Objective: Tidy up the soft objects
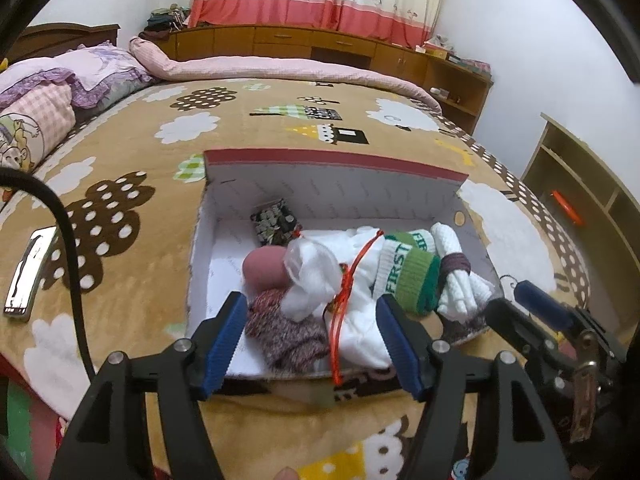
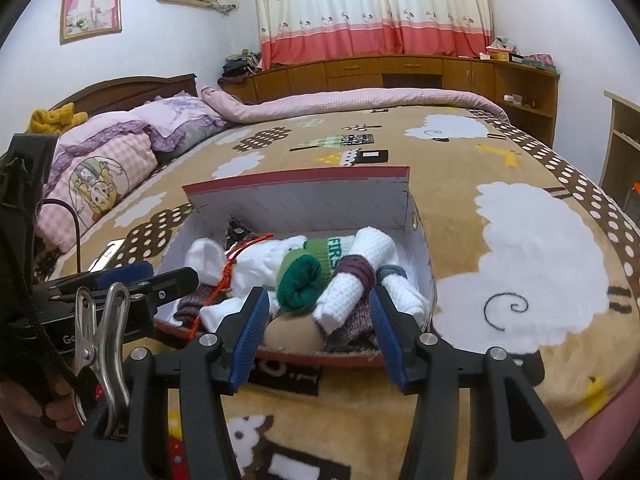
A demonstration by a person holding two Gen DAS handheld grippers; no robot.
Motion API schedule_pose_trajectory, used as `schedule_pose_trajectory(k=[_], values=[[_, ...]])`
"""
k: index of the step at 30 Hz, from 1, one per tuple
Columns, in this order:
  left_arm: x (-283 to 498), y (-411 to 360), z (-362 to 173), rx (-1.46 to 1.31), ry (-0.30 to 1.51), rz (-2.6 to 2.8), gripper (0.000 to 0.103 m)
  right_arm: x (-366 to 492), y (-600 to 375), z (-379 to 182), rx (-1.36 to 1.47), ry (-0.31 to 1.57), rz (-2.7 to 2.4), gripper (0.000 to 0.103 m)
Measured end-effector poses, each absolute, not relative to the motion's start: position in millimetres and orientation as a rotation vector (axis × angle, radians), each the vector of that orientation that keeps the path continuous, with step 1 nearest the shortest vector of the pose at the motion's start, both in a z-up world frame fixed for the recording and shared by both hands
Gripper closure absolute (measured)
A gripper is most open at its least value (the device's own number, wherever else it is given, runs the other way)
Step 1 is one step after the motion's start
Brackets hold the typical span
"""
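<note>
An open cardboard box [image 1: 336, 160] with a red rim lies on the bed. Inside are a white cloth bundle [image 1: 360, 264] tied with red string, a green-and-white sock roll [image 1: 412, 276], a white waffle towel roll [image 1: 460, 280] bound by a dark band, a pink ball [image 1: 264, 268], a mauve knitted piece [image 1: 284, 332] and a dark patterned item [image 1: 276, 220]. My left gripper [image 1: 310, 308] hangs open over the box's near edge, its pads touching nothing. My right gripper [image 2: 318, 298] is open too, above the sock roll [image 2: 304, 276] and the towel roll [image 2: 352, 280], gripping neither.
The box sits on a tan cartoon-print blanket [image 1: 160, 200]. A phone [image 1: 26, 276] and a black cable [image 1: 68, 240] lie to the left. Pillows [image 2: 100, 168] and a rolled pink quilt [image 2: 360, 100] lie further back. Wooden cabinets [image 2: 400, 68] line the far wall; a shelf unit [image 1: 580, 184] stands right.
</note>
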State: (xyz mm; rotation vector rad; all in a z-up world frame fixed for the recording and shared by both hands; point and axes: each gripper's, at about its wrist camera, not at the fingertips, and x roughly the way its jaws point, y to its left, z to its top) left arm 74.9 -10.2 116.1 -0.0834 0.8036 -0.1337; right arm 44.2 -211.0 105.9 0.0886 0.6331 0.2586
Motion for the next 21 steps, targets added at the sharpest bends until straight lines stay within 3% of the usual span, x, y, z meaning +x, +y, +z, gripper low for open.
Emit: schedule_pose_trajectory(k=[21], values=[[44,-13,81,-0.049,0.855,-0.080,0.032,23,-204,60,0.142,0.726,0.214,0.049]])
